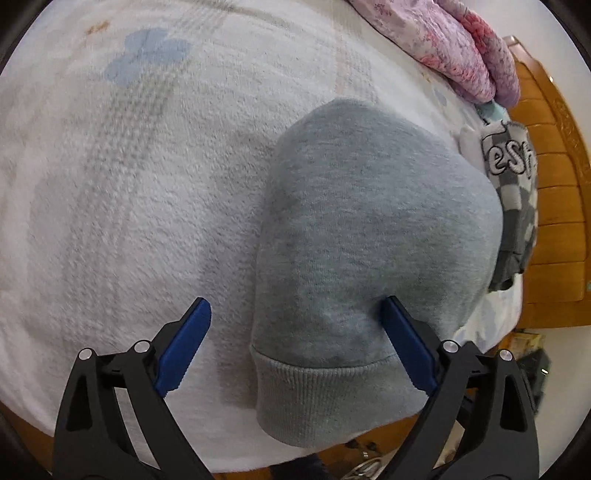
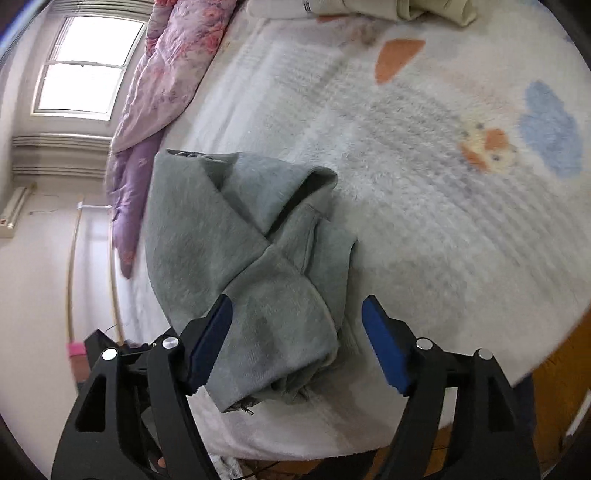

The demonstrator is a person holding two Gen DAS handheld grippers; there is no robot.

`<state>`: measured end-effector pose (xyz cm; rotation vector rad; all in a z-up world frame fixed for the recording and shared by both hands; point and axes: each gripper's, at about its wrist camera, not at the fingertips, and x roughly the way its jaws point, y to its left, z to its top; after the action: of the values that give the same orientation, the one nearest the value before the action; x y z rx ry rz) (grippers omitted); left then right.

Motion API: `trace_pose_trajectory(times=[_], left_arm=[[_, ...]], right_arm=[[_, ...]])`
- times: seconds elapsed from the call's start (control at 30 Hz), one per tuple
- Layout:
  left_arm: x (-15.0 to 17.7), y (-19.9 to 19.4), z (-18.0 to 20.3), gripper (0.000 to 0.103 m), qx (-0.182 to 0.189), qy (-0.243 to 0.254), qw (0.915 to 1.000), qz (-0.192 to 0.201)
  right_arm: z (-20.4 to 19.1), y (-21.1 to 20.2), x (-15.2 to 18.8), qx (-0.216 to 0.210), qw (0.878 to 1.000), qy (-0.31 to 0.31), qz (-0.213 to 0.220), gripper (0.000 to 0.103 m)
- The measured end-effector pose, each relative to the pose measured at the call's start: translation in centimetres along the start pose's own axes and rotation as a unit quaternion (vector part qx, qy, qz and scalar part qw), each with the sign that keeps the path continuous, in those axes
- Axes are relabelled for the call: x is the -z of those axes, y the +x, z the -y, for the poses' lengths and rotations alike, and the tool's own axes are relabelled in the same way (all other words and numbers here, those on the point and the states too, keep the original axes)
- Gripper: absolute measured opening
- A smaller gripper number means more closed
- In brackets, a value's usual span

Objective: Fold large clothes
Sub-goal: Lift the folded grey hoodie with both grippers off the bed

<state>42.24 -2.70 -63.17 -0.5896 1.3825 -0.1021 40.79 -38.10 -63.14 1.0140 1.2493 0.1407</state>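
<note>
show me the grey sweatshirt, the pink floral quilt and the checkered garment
grey sweatshirt (image 1: 369, 229): left wrist view, on the broad folded body above the ribbed hem.
pink floral quilt (image 2: 177, 62): right wrist view, on its flowered top surface near the window.
checkered garment (image 1: 517, 192): left wrist view, on the checkered fabric below the lettering.

I count one grey sweatshirt (image 1: 373, 236) folded on the one white blanket (image 1: 129, 206). Beyond the sweatshirt lies one pink quilt (image 1: 447, 44), and just beside the sweatshirt one checked garment (image 1: 513, 184). From my right camera I count one window (image 2: 88, 62) past the quilt and a pile of cream clothes (image 2: 369, 9) on the blanket's far edge; I cannot tell how many pieces.
</note>
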Motion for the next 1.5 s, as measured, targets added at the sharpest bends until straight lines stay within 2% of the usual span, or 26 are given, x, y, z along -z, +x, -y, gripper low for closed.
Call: trace_pose_trajectory(times=[0.13, 0.2, 0.37, 0.6, 0.63, 0.7, 0.77, 0.83, 0.87, 0.9, 0.93, 0.97, 1.0, 1.03, 1.13, 1.23, 1.37, 1.5], left_arm=[[1.0, 0.3, -0.1, 0.093, 0.029, -0.008, 0.9995, -0.006], [1.2, 1.0, -0.5, 0.093, 0.034, -0.026, 0.999, -0.011], [1.0, 1.7, -0.4, 0.096, 0.035, -0.033, 0.9988, -0.01], [1.1, 2.6, -0.4, 0.096, 0.051, -0.072, 0.996, -0.012], [1.0, 2.6, -0.3, 0.096, 0.048, -0.076, 0.9959, -0.01], [0.9, 2.7, 0.0, 0.096, 0.053, -0.079, 0.9954, -0.009], [0.8, 3.0, 0.0, 0.096, 0.064, -0.095, 0.9932, -0.017], [0.9, 3.5, -0.2, 0.096, 0.076, -0.112, 0.9905, -0.027], [0.9, 3.4, 0.1, 0.095, 0.072, -0.11, 0.9911, -0.023], [0.9, 3.0, 0.7, 0.088, 0.059, -0.093, 0.9938, -0.015], [0.8, 2.8, 1.1, 0.083, 0.05, -0.082, 0.9953, -0.013], [0.8, 2.3, 1.4, 0.08, 0.045, -0.075, 0.9961, -0.011], [0.8, 2.0, 1.5, 0.072, 0.047, -0.076, 0.9959, -0.01], [0.7, 1.2, 1.8, 0.067, 0.052, -0.076, 0.9958, -0.003], [0.0, -1.8, 4.0, 0.06, 0.068, -0.051, 0.996, 0.027], [-1.8, -4.7, 7.5, 0.058, 0.093, -0.031, 0.9933, 0.06], [-4.1, -7.7, 13.5, 0.058, 0.118, 0.02, 0.9865, 0.113], [-6.1, -9.8, 21.4, 0.058, 0.159, 0.071, 0.9691, 0.175]], right_arm=[[1.5, 3.3, -1.1, -0.03, 0.998, 0.018, -0.056, 0.074], [2.2, 4.1, -1.3, -0.051, 0.996, 0.039, -0.062, 0.081], [2.0, 4.8, -0.7, -0.076, 0.992, 0.063, -0.082, 0.082], [3.1, 4.6, 1.3, -0.1, 0.984, 0.124, -0.075, 0.082], [3.1, 4.8, 1.2, -0.108, 0.983, 0.13, -0.075, 0.082], [2.4, 5.7, 1.3, -0.159, 0.972, 0.145, -0.092, 0.082], [2.1, 6.3, 1.4, -0.158, 0.973, 0.144, -0.088, 0.082], [3.0, 6.7, 1.7, -0.166, 0.969, 0.166, -0.076, 0.08], [3.1, 6.5, 1.7, -0.165, 0.97, 0.166, -0.071, 0.068], [2.8, 5.9, 1.7, -0.163, 0.972, 0.156, -0.064, 0.057], [2.4, 5.4, 1.8, -0.161, 0.974, 0.146, -0.06, 0.05], [2.0, 4.6, 1.9, -0.159, 0.976, 0.14, -0.057, 0.037], [1.6, 4.0, 1.8, -0.155, 0.977, 0.134, -0.056, 0.031], [0.7, 2.9, 1.4, -0.152, 0.981, 0.112, -0.054, 0.029], [-2.6, 0.2, 0.2, -0.15, 0.987, 0.045, -0.039, 0.027], [-7.2, -3.6, -2.7, -0.153, 0.987, -0.038, -0.012, 0.027], [-10.8, -8.8, -6.2, -0.178, 0.978, -0.106, 0.019, 0.027], [-13.7, -14.6, -11.7, -0.206, 0.962, -0.165, 0.067, 0.026]])
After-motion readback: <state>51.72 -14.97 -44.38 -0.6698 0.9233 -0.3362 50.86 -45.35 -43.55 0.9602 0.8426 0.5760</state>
